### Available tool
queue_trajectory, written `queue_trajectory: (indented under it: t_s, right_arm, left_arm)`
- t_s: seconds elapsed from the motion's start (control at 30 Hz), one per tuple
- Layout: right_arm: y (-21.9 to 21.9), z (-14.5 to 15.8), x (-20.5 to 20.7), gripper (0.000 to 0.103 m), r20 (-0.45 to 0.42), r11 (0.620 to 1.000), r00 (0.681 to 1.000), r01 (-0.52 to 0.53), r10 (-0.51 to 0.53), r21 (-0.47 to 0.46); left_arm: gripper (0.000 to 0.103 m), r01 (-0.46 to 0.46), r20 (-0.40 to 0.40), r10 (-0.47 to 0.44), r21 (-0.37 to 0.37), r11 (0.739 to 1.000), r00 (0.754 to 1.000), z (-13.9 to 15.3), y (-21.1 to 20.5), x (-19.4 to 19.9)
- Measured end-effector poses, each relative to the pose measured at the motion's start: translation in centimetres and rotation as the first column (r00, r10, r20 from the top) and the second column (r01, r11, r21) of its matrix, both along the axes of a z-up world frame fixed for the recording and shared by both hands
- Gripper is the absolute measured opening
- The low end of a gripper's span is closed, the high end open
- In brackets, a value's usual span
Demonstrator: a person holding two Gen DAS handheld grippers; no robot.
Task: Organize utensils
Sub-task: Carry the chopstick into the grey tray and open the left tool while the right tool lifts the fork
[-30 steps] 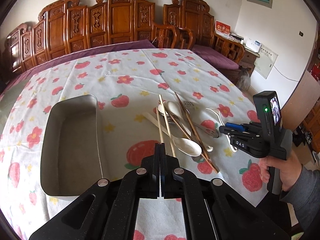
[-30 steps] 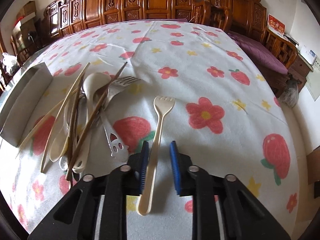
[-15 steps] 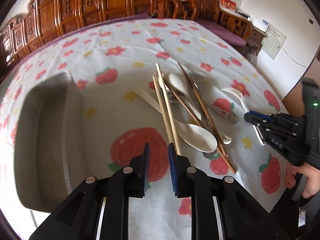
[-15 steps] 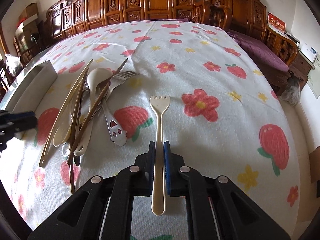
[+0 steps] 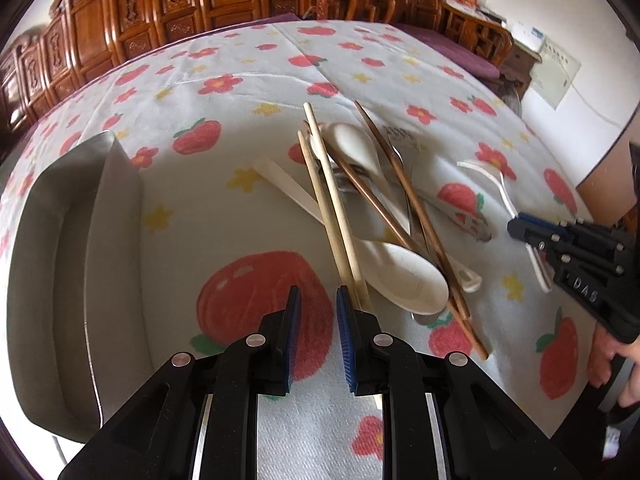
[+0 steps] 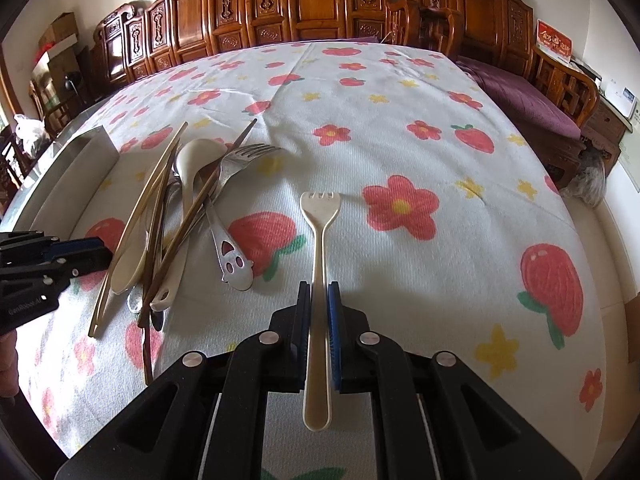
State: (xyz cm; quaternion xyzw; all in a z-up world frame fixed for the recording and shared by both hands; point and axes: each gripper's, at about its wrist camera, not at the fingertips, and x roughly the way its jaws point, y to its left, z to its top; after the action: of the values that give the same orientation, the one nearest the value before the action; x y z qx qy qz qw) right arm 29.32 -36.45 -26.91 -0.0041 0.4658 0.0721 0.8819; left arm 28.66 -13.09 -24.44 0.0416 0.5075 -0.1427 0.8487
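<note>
The metal tray (image 5: 72,260) at frame left holds nothing; all utensils remain on the tabletop (image 6: 400,120). Right tongs (image 6: 319,300) clench the cream fork (image 6: 320,216). Left tongs (image 5: 317,312) stand released beside the chopsticks (image 5: 332,208).

Tablecloth (image 6: 400,120) white, red strawberries, flowers; fork (image 6: 319,248) cream; tray (image 5: 72,260) silver; pads (image 5: 345,336) blue.

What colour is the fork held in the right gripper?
Cream; the fork shows best in the right wrist view.
</note>
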Motion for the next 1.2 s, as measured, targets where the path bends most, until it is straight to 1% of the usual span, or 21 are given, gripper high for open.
queue_trajectory:
  t_s: [0.07, 0.17, 0.27, 0.33, 0.43, 0.47, 0.5, 0.53, 0.57, 0.67, 0.77, 0.97, 1.2]
  right_arm:
    - [0.0, 0.0, 0.0, 0.01, 0.0, 1.0, 1.0, -0.001, 0.001, -0.001]
    - [0.0, 0.0, 0.0, 0.01, 0.0, 1.0, 1.0, -0.001, 0.001, 0.0]
    - [0.0, 0.0, 0.0, 0.01, -0.001, 1.0, 1.0, 0.0, 0.0, 0.002]
    - [0.0, 0.0, 0.0, 0.01, 0.0, 1.0, 1.0, 0.0, 0.0, -0.001]
    - [0.0, 0.0, 0.0, 0.01, 0.0, 1.0, 1.0, 0.001, -0.001, -0.003]
    - [0.0, 0.0, 0.0, 0.01, 0.0, 1.0, 1.0, 0.001, -0.001, -0.001]
    - [0.0, 0.0, 0.0, 0.01, 0.001, 1.0, 1.0, 0.0, 0.0, -0.002]
    - [0.0, 0.0, 0.0, 0.01, 0.0, 1.0, 1.0, 0.0, 0.0, -0.003]
    - [0.1, 0.0, 0.0, 0.01, 0.0, 1.0, 1.0, -0.001, 0.001, -0.005]
    - [0.2, 0.1, -0.1, 0.01, -0.003, 1.0, 1.0, -0.005, 0.005, -0.006]
    - [0.5, 0.5, -0.2, 0.01, 0.007, 1.0, 1.0, -0.005, 0.006, -0.026]
    - [0.8, 2.6, -0.9, 0.01, 0.047, 1.0, 0.999, -0.003, 0.003, -0.004]
    - [2.6, 5.5, -1.7, 0.01, 0.092, 0.999, 0.995, -0.039, 0.037, 0.018]
  left_arm:
    - [0.017, -0.007, 0.012, 0.008, -0.029, 1.0, 1.0, 0.4, 0.2, 0.0]
    - [0.017, 0.009, 0.003, -0.009, -0.036, 0.999, 1.0, 0.3, -0.2, 0.1]
    - [0.019, 0.025, 0.006, -0.025, -0.006, 1.0, 1.0, 0.0, -1.0, 0.1]
    - [0.019, 0.025, -0.009, -0.025, 0.028, 0.999, 1.0, -0.4, -1.3, 0.2]
    - [0.018, 0.023, -0.007, -0.023, 0.05, 0.999, 1.0, -0.5, -1.4, 0.2]
    - [0.018, 0.021, -0.011, -0.021, 0.046, 0.999, 1.0, -0.4, -1.4, 0.3]
    - [0.016, 0.019, -0.013, -0.018, 0.04, 0.999, 1.0, -0.4, -1.3, 0.4]
    - [0.008, 0.016, -0.017, -0.015, 0.037, 0.999, 1.0, -0.3, -1.2, 0.5]
    - [0.005, 0.01, -0.02, -0.009, 0.031, 0.999, 1.0, -0.3, -1.0, 0.6]
    - [0.004, -0.015, -0.024, 0.015, 0.014, 1.0, 1.0, 0.0, -0.2, 0.6]
    - [0.004, -0.023, -0.006, 0.023, 0.009, 1.0, 1.0, 0.7, 0.6, 0.3]
    - [0.004, -0.032, 0.057, 0.031, 0.008, 0.999, 0.998, 3.5, 2.1, -0.7]
    - [0.004, -0.038, 0.113, 0.036, 0.01, 0.999, 0.993, 6.4, 3.7, -1.3]
